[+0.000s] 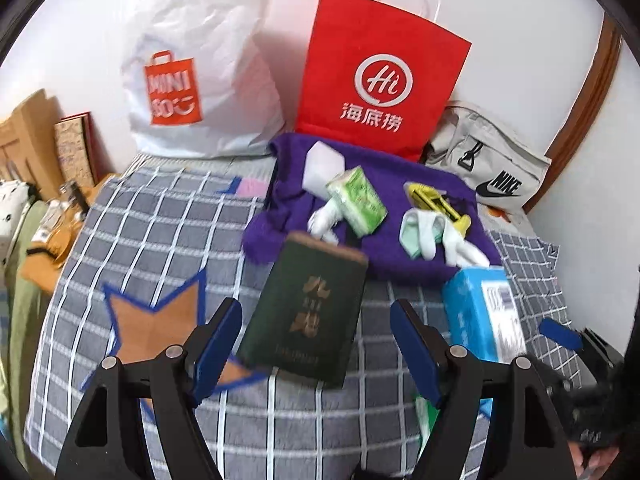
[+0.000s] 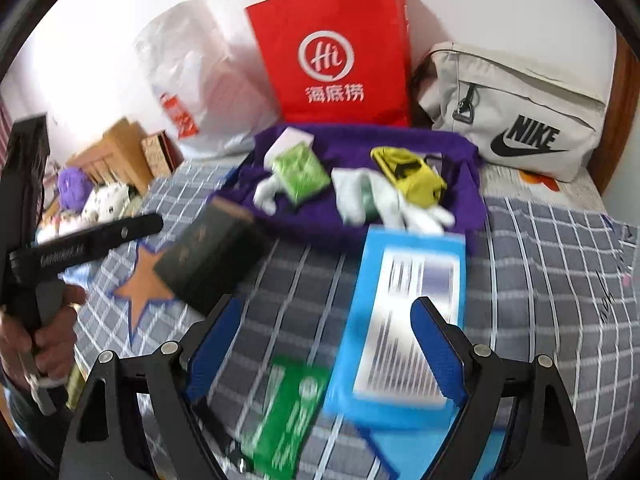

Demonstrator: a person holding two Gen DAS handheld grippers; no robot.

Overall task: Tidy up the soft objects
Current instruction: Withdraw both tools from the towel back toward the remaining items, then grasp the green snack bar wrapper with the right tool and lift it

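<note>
A: Both claws hang over the bed (image 1: 140,216) with its grey checked cover. The left claw (image 1: 316,354) is spread wide, gripping nothing, and a dark green book (image 1: 308,312) lies on the cover below, between its fingers.

B: The right claw (image 2: 326,350) is spread wide too, empty, above a blue packet (image 2: 404,320). A green packet (image 2: 292,412) lies just left of that.

A: The soft things sit farther back on a purple towel (image 1: 380,248): pale socks (image 1: 424,232), a green tissue pack (image 1: 356,200), a white block (image 1: 320,164), something yellow (image 1: 440,204).

B: So book and blue packet lie between the claws and that pile.

A: Behind the towel, against the wall: a white plastic bag (image 1: 192,80), a red paper bag (image 1: 380,76), a beige Nike bag (image 1: 488,164).

B: An orange star patch (image 2: 148,280) shows beside the book, and a hand (image 2: 44,328) grips the left tool's handle.
</note>
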